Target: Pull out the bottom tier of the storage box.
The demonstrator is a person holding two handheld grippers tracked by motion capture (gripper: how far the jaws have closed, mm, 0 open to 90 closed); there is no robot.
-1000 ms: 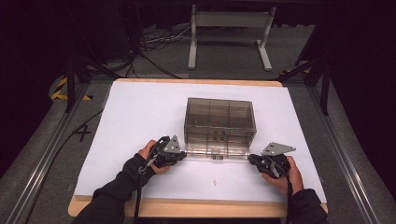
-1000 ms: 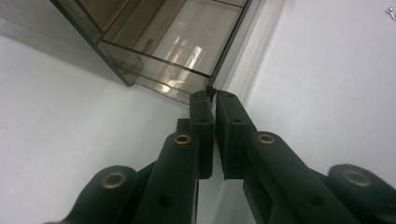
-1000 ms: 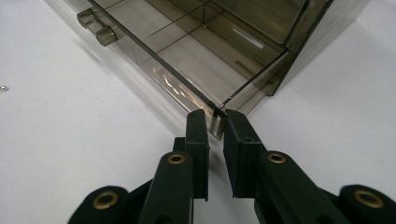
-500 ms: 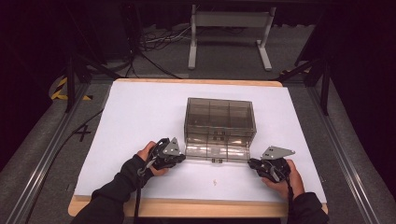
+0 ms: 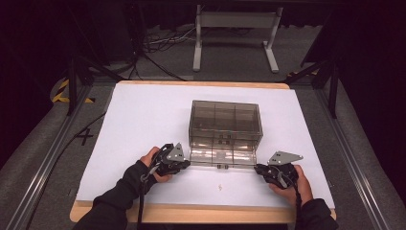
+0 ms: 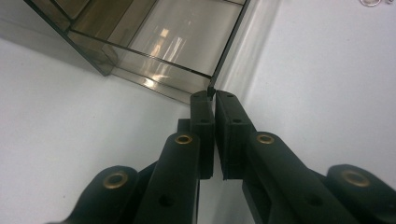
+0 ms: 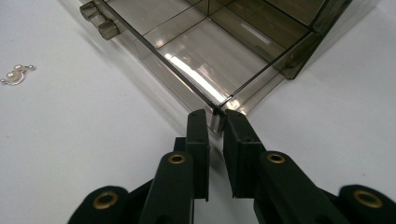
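Observation:
A smoky clear plastic box [image 5: 225, 120] with inner compartments stands mid-table. Its hinged lid [image 5: 222, 156] lies folded down toward me, almost flat on the white sheet. My left gripper [image 5: 186, 163] is shut on the lid's front left corner; in the left gripper view the thin lid edge [image 6: 227, 51] runs in between the nearly touching jaws of that gripper [image 6: 212, 95]. On the other side, my right gripper [image 5: 257, 168] clamps the front right corner, and the lid [image 7: 187, 56] ends between the tips of that gripper [image 7: 215, 114]. Two latch tabs [image 7: 98, 21] stick out of the lid's front edge.
A small silvery metal charm [image 5: 219, 187] lies on the white table sheet [image 5: 143, 120] just in front of the lid, seen also as the charm [image 7: 16, 74] in the right gripper view. A metal stand [image 5: 234, 40] sits on the floor beyond the table.
Both grippers have come slightly toward me and lower, with the lid's front edge held between them. The box body has stayed put.

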